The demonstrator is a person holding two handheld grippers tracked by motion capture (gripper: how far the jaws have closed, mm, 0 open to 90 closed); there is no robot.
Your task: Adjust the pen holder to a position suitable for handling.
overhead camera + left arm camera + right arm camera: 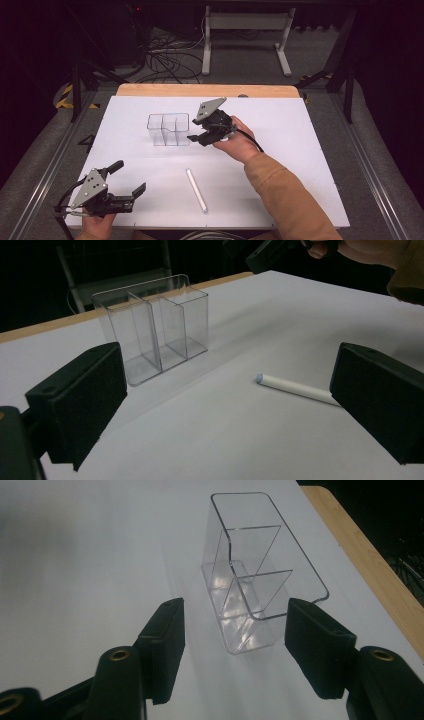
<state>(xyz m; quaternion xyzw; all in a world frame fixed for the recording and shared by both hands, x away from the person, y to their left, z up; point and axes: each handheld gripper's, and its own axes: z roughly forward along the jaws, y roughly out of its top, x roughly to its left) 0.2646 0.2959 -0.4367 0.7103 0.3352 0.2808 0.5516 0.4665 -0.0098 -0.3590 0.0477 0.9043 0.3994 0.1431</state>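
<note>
Left tool: sitting nearest the camera at the counter's near left corner, jaws standing wide apart with nothing between them, pointing toward the middle of the sheet.
Left hand: gripping that tool from below at the bottom edge of the high view.
White stick: lying flat on the sheet near the front, well apart from the organizer, angled from upper left to lower right; in the left gripper view showing one blue-grey end, with the other end passing behind a jaw.
Right tool: hovering just beside the organizer's right end, jaws partly apart and clamping on nothing; in the right gripper view framing the organizer's near end without touching it.
Right hand: holding that tool, tan sleeve trailing back to the lower right.
Clear organizer: standing upright on the sheet toward the far middle, divided into compartments, all looking empty.
Counter: carrying a white sheet, wooden edge showing along the far side.
</note>
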